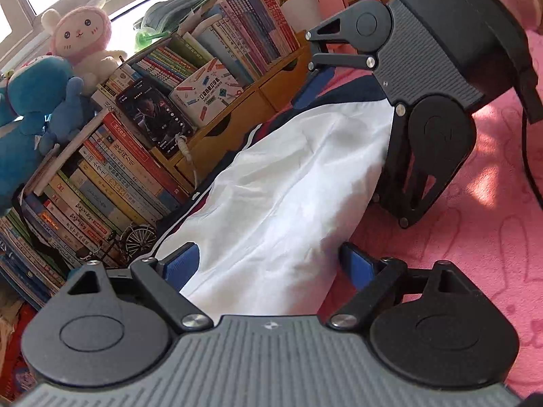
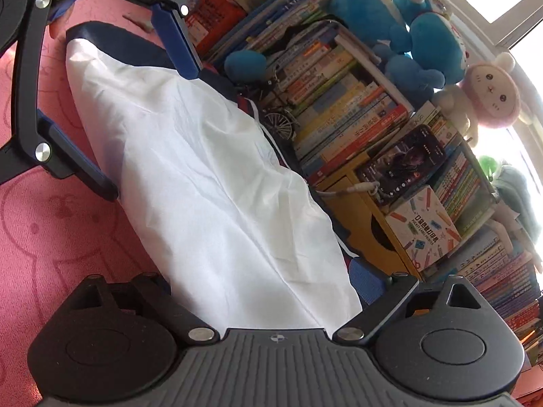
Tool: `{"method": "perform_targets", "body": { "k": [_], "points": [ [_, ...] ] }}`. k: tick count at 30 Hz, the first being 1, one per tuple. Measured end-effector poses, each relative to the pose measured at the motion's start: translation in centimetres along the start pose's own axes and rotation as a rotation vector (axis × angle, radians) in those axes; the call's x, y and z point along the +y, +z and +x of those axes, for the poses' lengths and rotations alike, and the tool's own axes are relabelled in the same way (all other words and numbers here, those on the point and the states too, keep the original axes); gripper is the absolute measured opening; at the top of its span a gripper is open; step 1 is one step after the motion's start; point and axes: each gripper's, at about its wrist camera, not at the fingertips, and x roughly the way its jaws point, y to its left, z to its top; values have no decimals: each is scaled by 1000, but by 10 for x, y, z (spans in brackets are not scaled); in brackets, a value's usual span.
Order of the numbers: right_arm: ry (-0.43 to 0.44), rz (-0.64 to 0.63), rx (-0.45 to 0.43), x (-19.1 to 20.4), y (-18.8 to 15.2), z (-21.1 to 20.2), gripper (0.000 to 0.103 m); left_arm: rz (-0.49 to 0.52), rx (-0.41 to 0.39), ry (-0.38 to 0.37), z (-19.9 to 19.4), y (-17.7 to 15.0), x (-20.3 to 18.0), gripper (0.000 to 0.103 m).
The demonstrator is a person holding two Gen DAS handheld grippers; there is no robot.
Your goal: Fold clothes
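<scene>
Pink patterned bed cover (image 1: 475,237) with a crammed bookshelf (image 1: 135,156) along the far edge; bright window behind. Both tools tilt down toward the cover and face each other from opposite ends of the garment. Left tool (image 1: 271,264) is rolled to one side; right tool (image 2: 264,291) likewise. The white garment (image 1: 288,183) with its dark navy trim lies flat and lengthwise between the two tools, far edge close to the shelf base. Beyond it: blue plush (image 1: 30,118), pink bunny plush (image 1: 81,40), phone (image 1: 156,118) leaning on the books, small model bicycle (image 1: 135,237), white box (image 1: 207,91). The shelf crowds the garment's far side. Left tool spread wide, blue pads straddling the cloth end, not pinching. Right tool also spread wide, cloth between its fingers, no grip visible.
</scene>
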Motion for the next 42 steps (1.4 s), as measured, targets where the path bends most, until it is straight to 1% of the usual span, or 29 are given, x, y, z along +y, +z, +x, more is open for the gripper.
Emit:
{"method": "perform_targets", "body": {
  "k": [1, 2, 5, 8, 10, 14, 16, 17, 18, 19, 20, 22, 23, 24, 25, 26, 27, 28, 29, 30, 31, 32, 34, 35, 36, 37, 38, 40, 42],
  "points": [
    [3, 9, 2, -3, -1, 1, 94, 75, 17, 58, 7, -2, -6, 90],
    [4, 18, 4, -6, -2, 3, 94, 116, 24, 89, 11, -4, -7, 90],
    [9, 46, 12, -15, -6, 7, 96, 150, 36, 116, 13, -11, 1, 90],
    [-13, -3, 32, -16, -16, 8, 96, 189, 51, 141, 12, -23, 10, 91],
    [-23, -7, 55, -23, -24, 8, 97, 201, 68, 158, 12, -31, 16, 91],
    [-67, -49, 104, -39, -45, 8, 97, 181, 89, 152, 13, -40, 28, 91],
    [-80, -64, 126, -44, -53, 7, 97, 136, 107, 127, 16, -40, 34, 91],
    [-84, -67, 136, -46, -56, 6, 97, 87, 119, 112, 19, -41, 39, 90],
    [-75, -54, 148, -47, -57, 7, 93, 28, 130, 97, 21, -42, 44, 90],
    [-55, -29, 162, -48, -57, 8, 85, -20, 133, 99, 23, -44, 49, 97],
    [-52, -25, 160, -47, -57, 8, 85, -45, 130, 103, 24, -46, 51, 99],
    [-52, -25, 152, -44, -56, 7, 77, -72, 119, 106, 23, -48, 53, 99],
    [-48, -25, 145, -43, -57, 7, 74, -80, 113, 117, 22, -50, 52, 100],
    [-43, -24, 140, -41, -58, 5, 67, -94, 110, 126, 21, -51, 52, 99],
    [-37, -23, 135, -39, -59, 4, 58, -112, 111, 134, 20, -51, 51, 98],
    [-31, -36, 130, -34, -59, 1, 52, -130, 111, 142, 19, -52, 50, 97],
    [-23, -59, 127, -27, -60, 0, 35, -141, 110, 146, 17, -52, 48, 94],
    [-24, -91, 126, -17, -60, -2, 23, -129, 106, 140, 15, -51, 43, 79],
    [-35, -116, 124, -10, -59, -3, 19, -66, 105, 134, 14, -50, 32, 43],
    [-44, -133, 124, -7, -59, -3, 16, 23, 106, 131, 13, -48, 19, 27],
    [-52, -149, 125, -4, -58, -3, 15, 110, 107, 155, 13, -46, 6, 18],
    [-56, -170, 134, -4, -57, -2, 14, 164, 117, 174, 15, -44, 0, 17],
    [-88, -265, 136, 0, -57, -1, 13, 215, 125, 181, 14, -39, 7, 17],
    [-111, -326, 128, 3, -57, -2, 13, 238, 126, 185, 14, -38, 11, 16],
    [-144, -392, 115, 6, -57, -4, 12, 269, 121, 205, 12, -35, 16, 16],
    [-184, -453, 96, 7, -56, -6, 11, 294, 115, 231, 7, -31, 23, 13],
    [-227, -500, 75, 6, -54, -9, 10, 296, 107, 251, 1, -26, 32, 10],
    [-297, -520, 44, -5, -46, -20, 7, 263, 97, 278, -21, -14, 49, 5],
    [-324, -483, 17, -20, -36, -42, 6, 247, 70, 285, -53, -7, 54, 4]
  ]
}}
